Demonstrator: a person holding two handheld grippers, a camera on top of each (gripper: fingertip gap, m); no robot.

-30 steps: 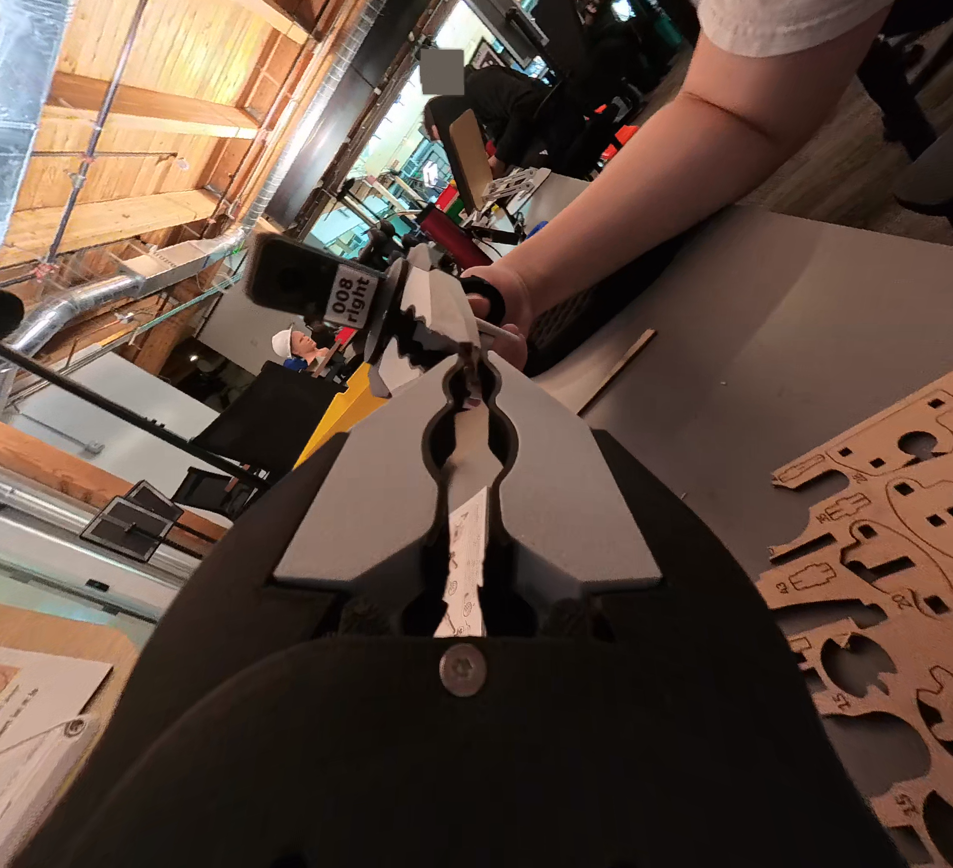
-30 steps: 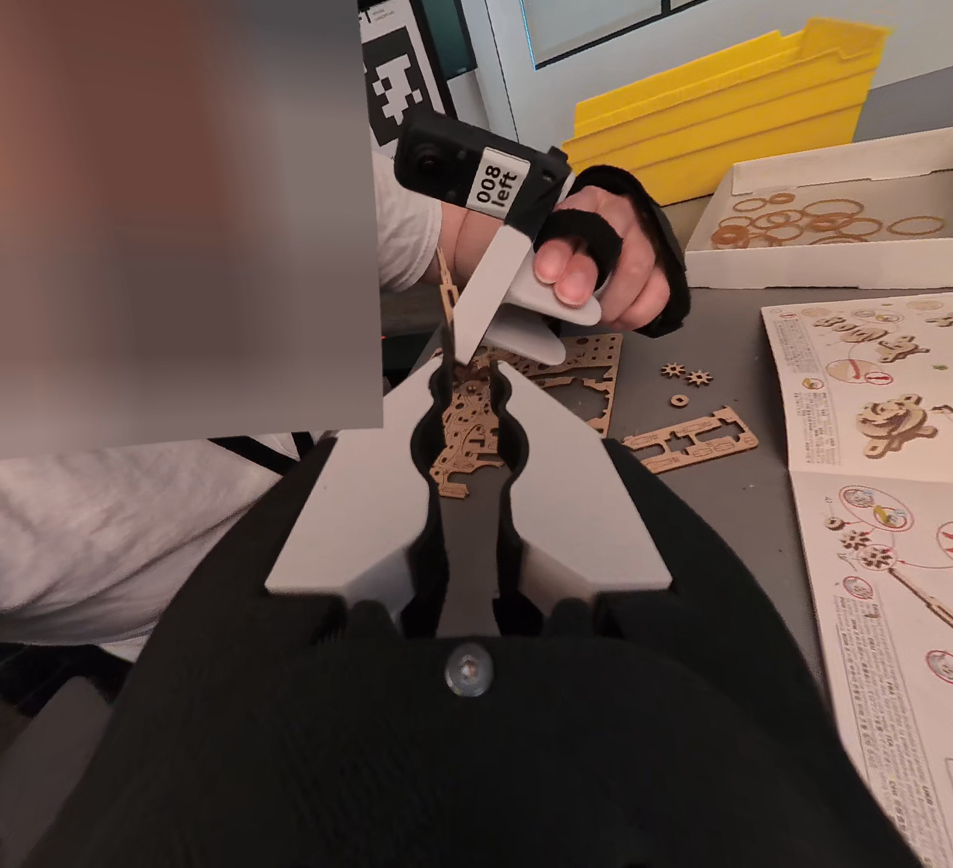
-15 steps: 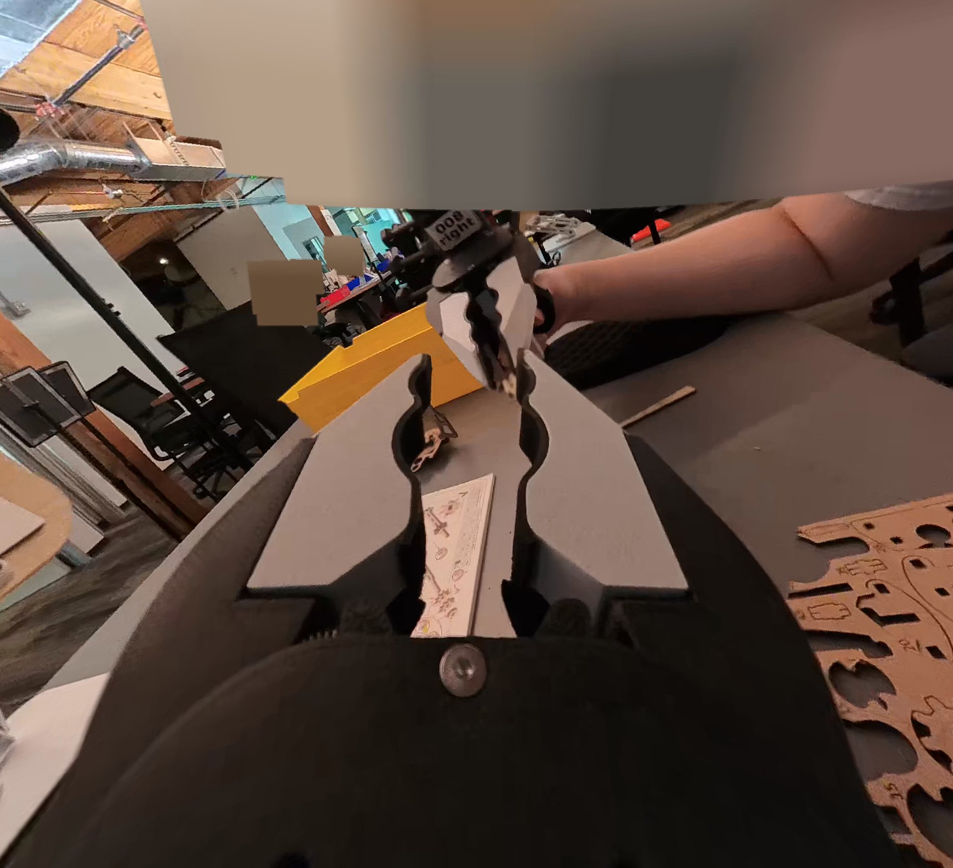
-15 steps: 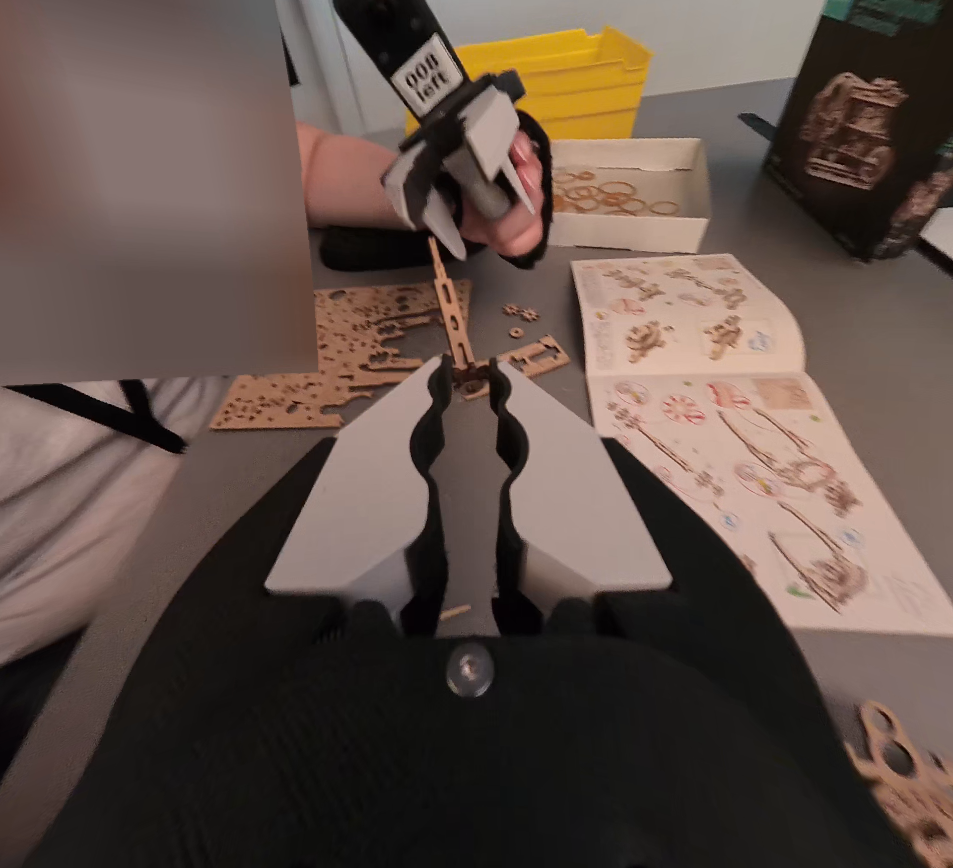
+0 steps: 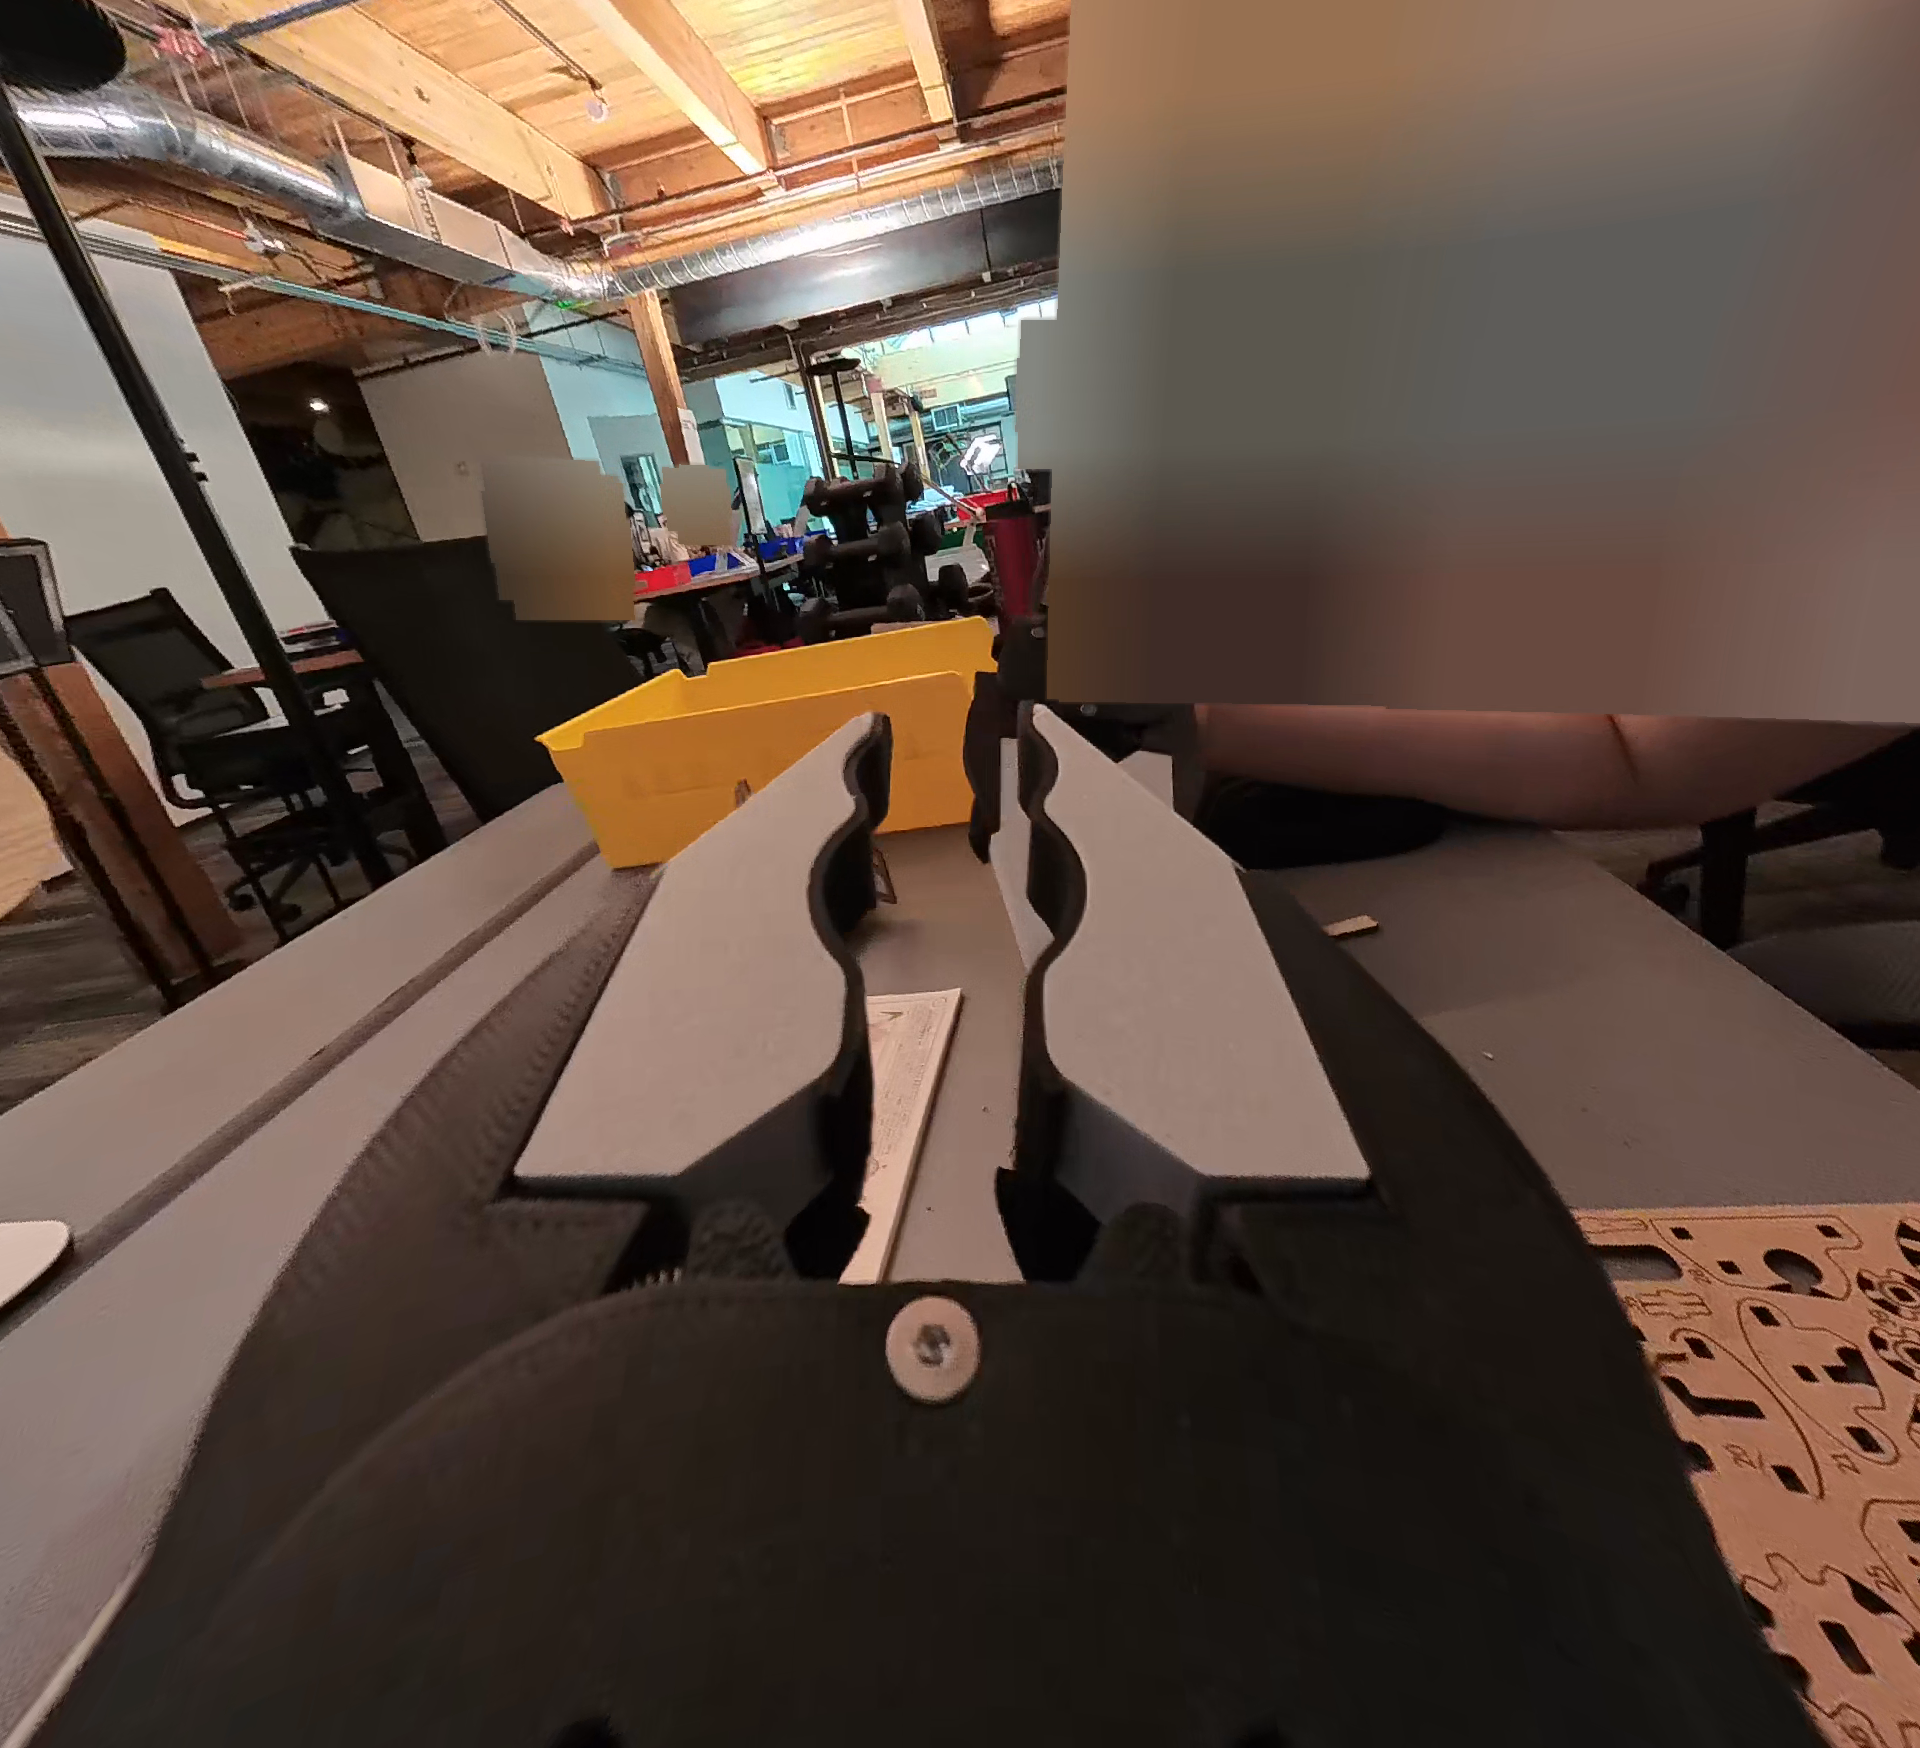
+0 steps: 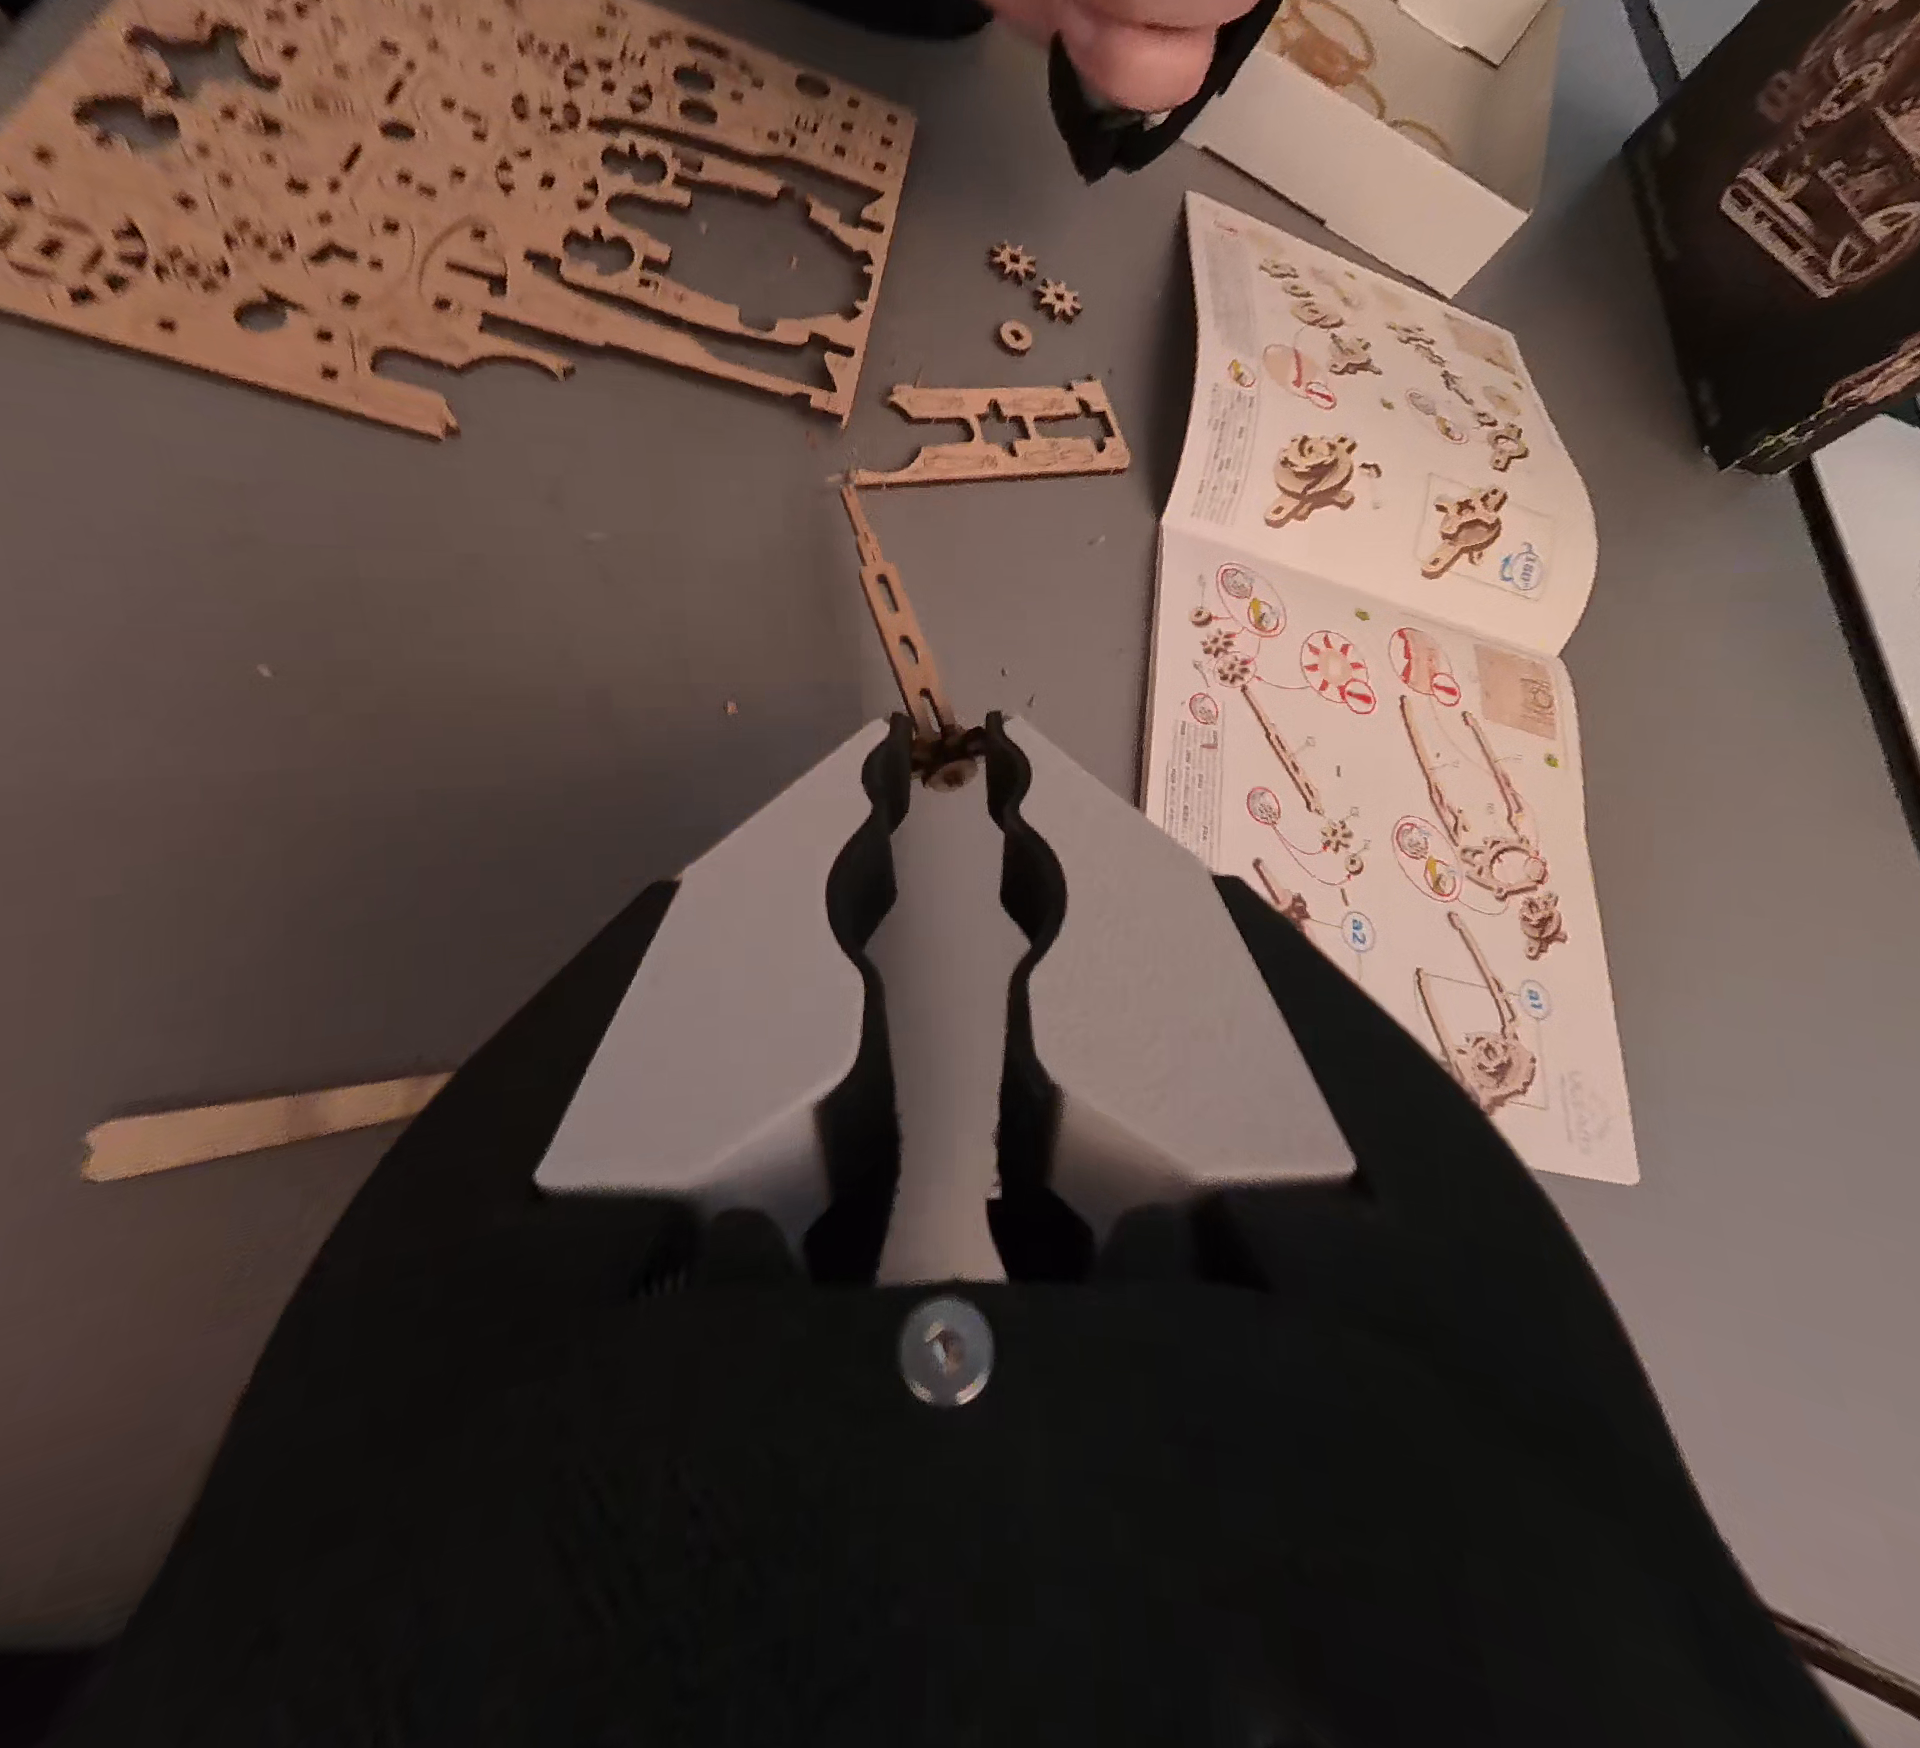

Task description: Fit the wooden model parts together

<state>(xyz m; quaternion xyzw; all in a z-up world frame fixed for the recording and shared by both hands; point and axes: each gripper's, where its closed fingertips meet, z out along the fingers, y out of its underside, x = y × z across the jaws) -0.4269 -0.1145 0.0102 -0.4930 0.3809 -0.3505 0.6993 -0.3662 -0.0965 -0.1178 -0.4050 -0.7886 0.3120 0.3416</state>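
My right gripper [image 6: 943, 742] is shut on the geared end of a thin slotted wooden strip [image 6: 894, 618]. The strip points away from me, over the grey table [image 6: 416, 711], and its far tip is close to a small cut-out wooden frame piece [image 6: 1008, 441]. I cannot tell if the tip touches the table. My left gripper [image 5: 951, 732] is open and empty, low over the table. The hand holding it shows at the top of the right wrist view [image 6: 1143, 5]. Two small wooden gears [image 6: 1034, 280] and a washer lie loose.
A large punched wooden sheet [image 6: 416, 171] lies at the far left and also shows in the left wrist view [image 5: 1787, 1449]. An open instruction booklet [image 6: 1371, 659], a white box of rings [image 6: 1382, 98] and a black box [image 6: 1808, 192] are on the right. A flat wooden stick [image 6: 260, 1127] lies near left. A yellow bin [image 5: 727, 742] stands ahead. The grippers' ends are close to 15 cm from one another. The flat wooden stick [image 6: 260, 1127] is closer to my right gripper, around 12 cm from its tips; the left tips are 25 cm off.
My left gripper opened, let go of the strip and pulled away. My right gripper kept the strip and tipped down toward the table.
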